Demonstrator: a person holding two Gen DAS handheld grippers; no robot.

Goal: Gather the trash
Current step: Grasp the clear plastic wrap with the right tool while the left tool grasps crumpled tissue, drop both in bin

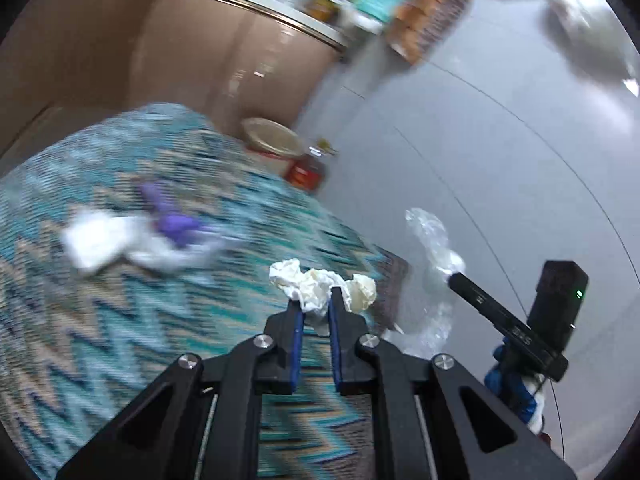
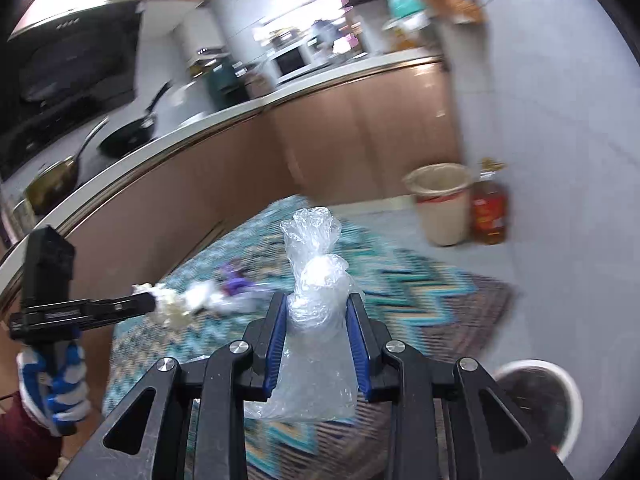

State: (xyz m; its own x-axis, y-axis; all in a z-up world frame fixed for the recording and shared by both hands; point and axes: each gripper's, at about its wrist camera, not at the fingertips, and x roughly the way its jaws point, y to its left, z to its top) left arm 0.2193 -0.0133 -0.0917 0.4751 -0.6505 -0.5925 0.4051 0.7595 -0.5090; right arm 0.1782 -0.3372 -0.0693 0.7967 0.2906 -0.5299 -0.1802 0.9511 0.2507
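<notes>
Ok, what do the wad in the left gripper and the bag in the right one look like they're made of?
Wad: soft paper, likely tissue; matte off-white, deeply creased, pinched in the left gripper. Bag: thin clear plastic film; glossy, see-through, wrinkled, with something white inside, squeezed in the right gripper.

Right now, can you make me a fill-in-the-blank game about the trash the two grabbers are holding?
1. The left gripper pinches a crumpled white ____.
2. The right gripper holds a clear plastic ____.
3. The purple scrap lies on the zigzag ____.
4. Beside the beige bin stands a bottle with a ____ label.

Missing words: tissue; bag; rug; red
</notes>
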